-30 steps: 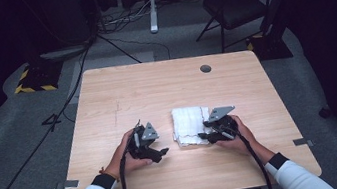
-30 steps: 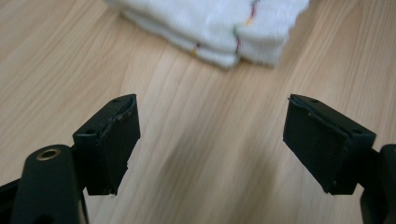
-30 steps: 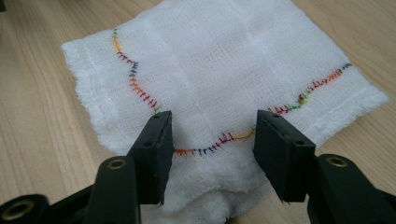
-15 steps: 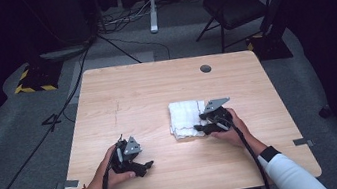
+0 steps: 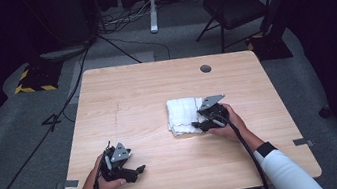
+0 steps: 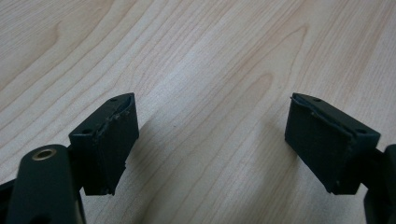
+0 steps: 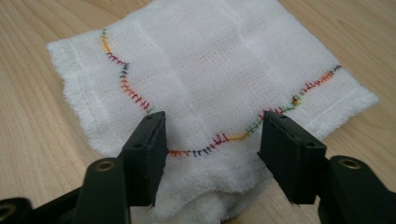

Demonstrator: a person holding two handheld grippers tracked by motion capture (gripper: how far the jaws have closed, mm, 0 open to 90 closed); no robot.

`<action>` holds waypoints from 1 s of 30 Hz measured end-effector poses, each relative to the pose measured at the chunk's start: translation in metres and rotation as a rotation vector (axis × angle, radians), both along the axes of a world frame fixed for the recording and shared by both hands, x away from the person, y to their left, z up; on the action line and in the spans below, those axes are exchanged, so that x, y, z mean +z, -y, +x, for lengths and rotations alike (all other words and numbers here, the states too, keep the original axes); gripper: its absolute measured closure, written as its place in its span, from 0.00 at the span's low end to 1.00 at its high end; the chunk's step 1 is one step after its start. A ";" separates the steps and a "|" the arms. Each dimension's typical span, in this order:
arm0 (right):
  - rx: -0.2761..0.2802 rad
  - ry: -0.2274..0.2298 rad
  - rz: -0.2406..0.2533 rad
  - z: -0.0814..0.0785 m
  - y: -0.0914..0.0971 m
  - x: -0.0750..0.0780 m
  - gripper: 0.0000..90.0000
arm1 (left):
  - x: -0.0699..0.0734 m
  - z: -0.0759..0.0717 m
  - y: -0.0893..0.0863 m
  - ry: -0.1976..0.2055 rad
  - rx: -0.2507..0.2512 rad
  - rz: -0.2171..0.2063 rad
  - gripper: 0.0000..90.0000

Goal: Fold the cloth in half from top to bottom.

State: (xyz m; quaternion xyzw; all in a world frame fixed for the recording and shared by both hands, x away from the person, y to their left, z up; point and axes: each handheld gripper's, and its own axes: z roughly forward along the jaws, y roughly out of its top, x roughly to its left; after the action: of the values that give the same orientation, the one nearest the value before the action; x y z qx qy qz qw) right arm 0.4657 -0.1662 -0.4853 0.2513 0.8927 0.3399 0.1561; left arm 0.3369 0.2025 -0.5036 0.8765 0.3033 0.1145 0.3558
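A folded white gauze cloth (image 5: 183,114) (image 7: 210,79) with a rainbow-stitched hem lies right of the table's middle. My right gripper (image 5: 201,122) (image 7: 212,144) rests at the cloth's right edge. Its jaws have just been opening; they stand apart over the hem, with the cloth's near fold lying between them, unpinched. My left gripper (image 5: 137,171) (image 6: 212,140) sits low near the table's front left, jaws wide apart above bare wood with nothing between them.
The light wooden table (image 5: 146,93) has a round cable hole (image 5: 205,68) at the back right. Behind the table, on the grey floor, stand a black chair (image 5: 234,6) and a white stand (image 5: 153,26). Cables (image 5: 58,116) run along the left.
My left gripper has drawn back from the cloth's left side toward the table's front left. The right gripper slid slightly right along the cloth and spread its jaws.
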 end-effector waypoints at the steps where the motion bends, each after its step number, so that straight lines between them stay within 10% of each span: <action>1: 0.000 0.000 0.000 0.000 0.000 0.000 0.42 | 0.000 0.000 0.000 0.000 0.000 0.000 0.20; 30: 0.022 0.023 -0.103 -0.038 0.038 0.034 0.33 | 0.000 0.000 0.000 0.000 0.000 0.000 0.20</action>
State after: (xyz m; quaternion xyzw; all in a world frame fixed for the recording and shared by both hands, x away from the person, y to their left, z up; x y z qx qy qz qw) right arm 0.4272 -0.2044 -0.4514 0.2291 0.9099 0.2980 0.1754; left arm 0.3369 0.2025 -0.5037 0.8765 0.3032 0.1146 0.3558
